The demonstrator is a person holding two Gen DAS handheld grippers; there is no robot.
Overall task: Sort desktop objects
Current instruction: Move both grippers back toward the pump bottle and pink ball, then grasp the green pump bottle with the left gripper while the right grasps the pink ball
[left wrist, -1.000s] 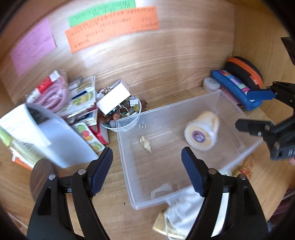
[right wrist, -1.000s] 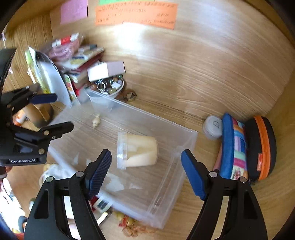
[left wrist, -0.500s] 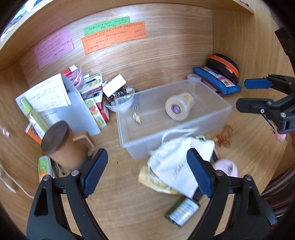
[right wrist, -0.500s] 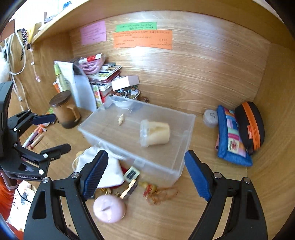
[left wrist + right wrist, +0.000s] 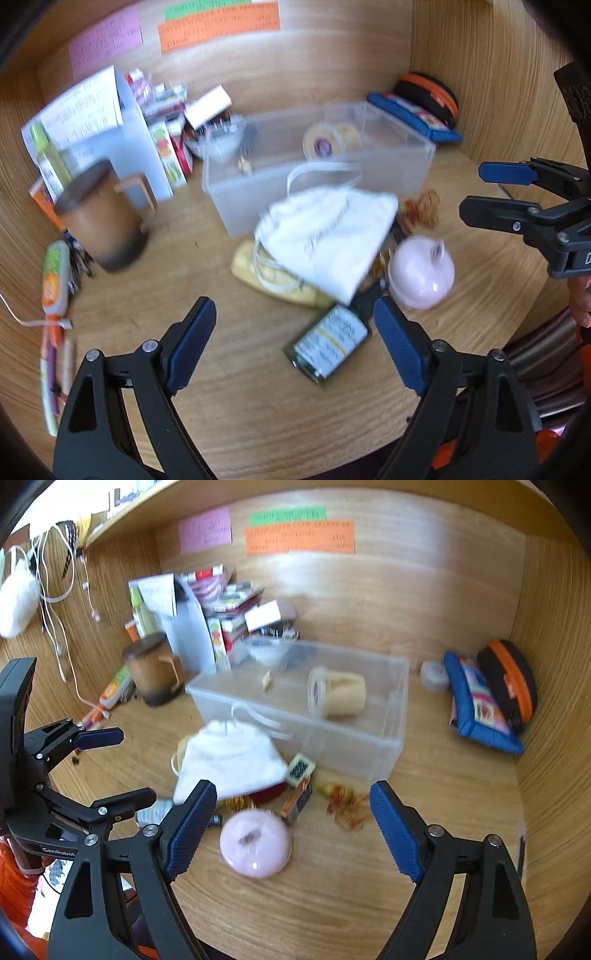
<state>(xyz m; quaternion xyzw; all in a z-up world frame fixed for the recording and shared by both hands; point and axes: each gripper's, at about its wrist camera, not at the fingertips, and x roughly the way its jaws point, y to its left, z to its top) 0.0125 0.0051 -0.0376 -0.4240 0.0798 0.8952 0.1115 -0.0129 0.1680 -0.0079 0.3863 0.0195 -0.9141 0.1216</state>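
Observation:
A clear plastic bin [image 5: 391, 166] [image 5: 369, 746] stands mid-desk holding a cream jar [image 5: 330, 139] [image 5: 338, 694] on its side and a small shell [image 5: 266, 679]. In front of it lie a white drawstring bag [image 5: 325, 232] [image 5: 229, 757], a round pink case [image 5: 421, 277] [image 5: 255, 843], a small dark bottle [image 5: 328, 347] and a reddish tangle of bands [image 5: 345, 805]. My left gripper [image 5: 293, 347] is open and empty, above the desk near the bottle. My right gripper [image 5: 291, 830] is open and empty, above the pink case.
A brown lidded mug [image 5: 99, 218] [image 5: 155, 668] stands left of the bin. Books, boxes and a bowl of trinkets [image 5: 221, 136] crowd the back left. A blue pouch [image 5: 476, 705] and a black-orange case [image 5: 509, 679] lie at the right wall. Pens and a tube [image 5: 55, 280] lie far left.
Both grippers have pulled back from the bin toward the desk's front edge. The bag, pink case and bottle have come into view. Both stay open.

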